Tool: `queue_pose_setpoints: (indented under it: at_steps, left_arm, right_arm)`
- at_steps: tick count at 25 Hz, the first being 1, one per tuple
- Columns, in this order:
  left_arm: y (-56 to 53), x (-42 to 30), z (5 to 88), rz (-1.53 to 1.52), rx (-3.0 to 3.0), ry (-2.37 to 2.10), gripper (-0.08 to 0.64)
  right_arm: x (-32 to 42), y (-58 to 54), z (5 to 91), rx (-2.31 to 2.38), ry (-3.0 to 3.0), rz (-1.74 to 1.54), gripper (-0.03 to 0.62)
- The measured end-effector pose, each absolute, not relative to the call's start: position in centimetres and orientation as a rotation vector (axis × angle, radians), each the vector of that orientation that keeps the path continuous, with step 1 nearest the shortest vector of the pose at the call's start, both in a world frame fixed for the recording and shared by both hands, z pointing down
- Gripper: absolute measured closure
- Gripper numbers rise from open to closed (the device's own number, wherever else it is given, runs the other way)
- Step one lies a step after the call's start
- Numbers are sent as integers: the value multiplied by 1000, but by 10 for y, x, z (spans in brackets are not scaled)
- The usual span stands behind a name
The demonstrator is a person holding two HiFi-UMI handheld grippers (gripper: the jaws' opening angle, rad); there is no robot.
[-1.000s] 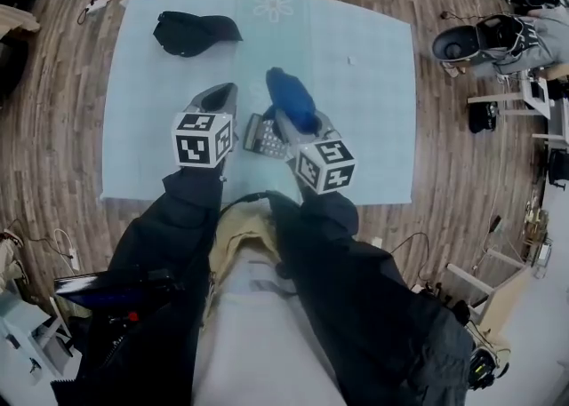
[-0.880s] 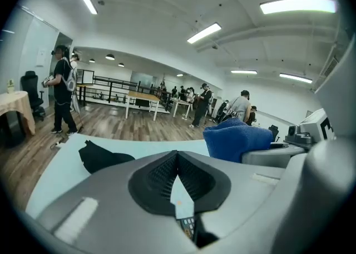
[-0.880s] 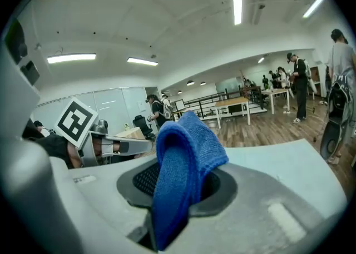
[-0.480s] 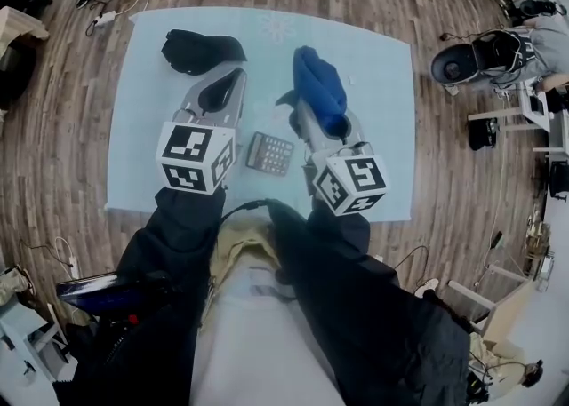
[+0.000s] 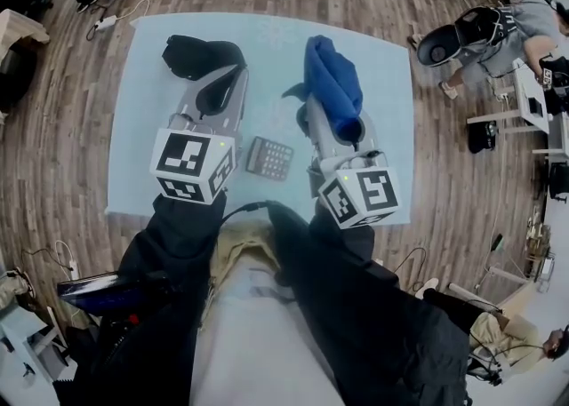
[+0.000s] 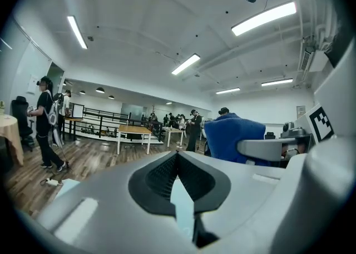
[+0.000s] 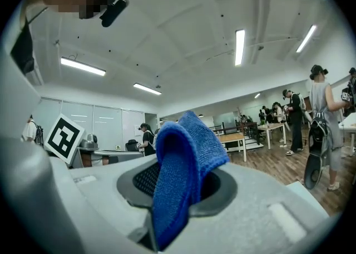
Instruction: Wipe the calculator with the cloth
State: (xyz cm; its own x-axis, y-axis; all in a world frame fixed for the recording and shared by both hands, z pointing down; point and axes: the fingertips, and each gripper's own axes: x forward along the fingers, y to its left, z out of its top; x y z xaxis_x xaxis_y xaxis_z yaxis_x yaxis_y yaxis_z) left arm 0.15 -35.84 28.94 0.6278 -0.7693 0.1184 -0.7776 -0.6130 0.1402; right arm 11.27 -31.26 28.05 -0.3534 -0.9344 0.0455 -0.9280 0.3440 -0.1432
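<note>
Plank floor [image 5: 53,129], pale blue mat [image 5: 391,147], strip lights [image 6: 186,64], perhaps wooden tables [image 6: 133,130].

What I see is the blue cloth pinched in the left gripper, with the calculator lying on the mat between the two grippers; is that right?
Not quite: the blue cloth is pinched in the right gripper, as the right gripper view shows; the left gripper is shut on nothing. The calculator does lie on the mat between them.

Left hand-held gripper [image 6: 178,157] jaws together, right hand-held gripper [image 7: 181,183] clamping cloth [image 7: 186,142]
</note>
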Motion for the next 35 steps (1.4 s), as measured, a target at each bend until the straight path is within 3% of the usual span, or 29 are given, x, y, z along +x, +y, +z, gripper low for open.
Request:
queue_pose_setpoints:
  at_steps: [35]
  left_arm:
    - [-349, 2, 289, 107, 2677, -1295, 563]
  right_arm:
    - [111, -304, 265, -1773, 2543, -149, 479]
